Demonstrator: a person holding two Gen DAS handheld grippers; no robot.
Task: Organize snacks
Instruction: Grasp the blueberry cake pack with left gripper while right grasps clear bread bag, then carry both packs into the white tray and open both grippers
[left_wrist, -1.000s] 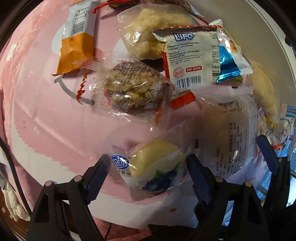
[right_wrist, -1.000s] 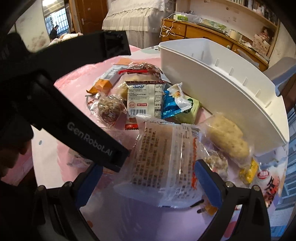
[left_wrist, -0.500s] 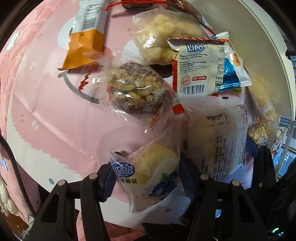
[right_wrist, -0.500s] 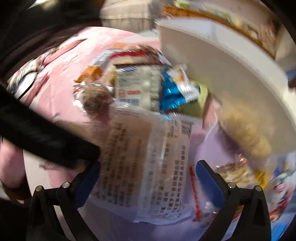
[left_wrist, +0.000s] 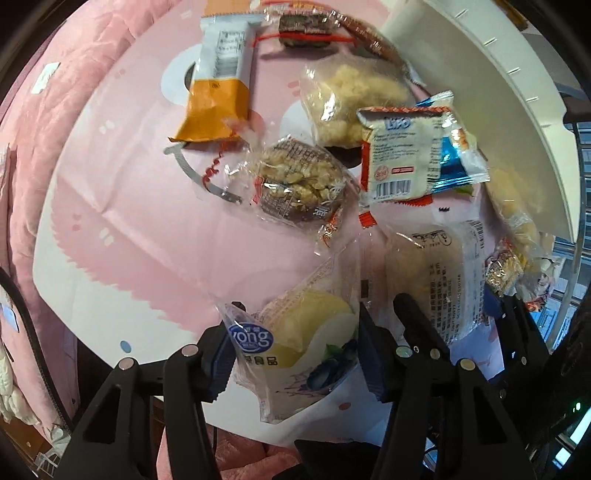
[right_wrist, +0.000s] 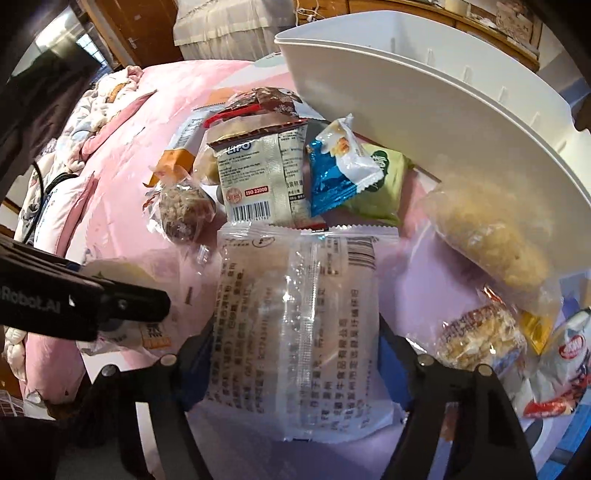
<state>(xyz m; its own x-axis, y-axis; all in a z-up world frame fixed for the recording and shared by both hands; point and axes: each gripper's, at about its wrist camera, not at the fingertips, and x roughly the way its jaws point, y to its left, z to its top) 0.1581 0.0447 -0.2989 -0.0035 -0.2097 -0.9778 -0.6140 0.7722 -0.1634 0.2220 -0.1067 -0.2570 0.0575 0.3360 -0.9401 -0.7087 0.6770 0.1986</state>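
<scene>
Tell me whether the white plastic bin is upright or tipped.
Tipped: the white plastic bin lies on its side, its opening facing the snacks.

The white cracker packet (right_wrist: 264, 173) at 12 o'clock in the right wrist view carries the blue brand "LiPO", a red tag reading "ISO 22000" and a barcode below it. The left tool's (right_wrist: 110, 306) black arm at 9 o'clock shows white lettering "Robot.AI", its start cut off. In the left wrist view, the blueberry cake packet (left_wrist: 295, 339) at 6 o'clock bears a blue oval with "yong". The clear packet (right_wrist: 295, 314) has dense print too small to read.
</scene>
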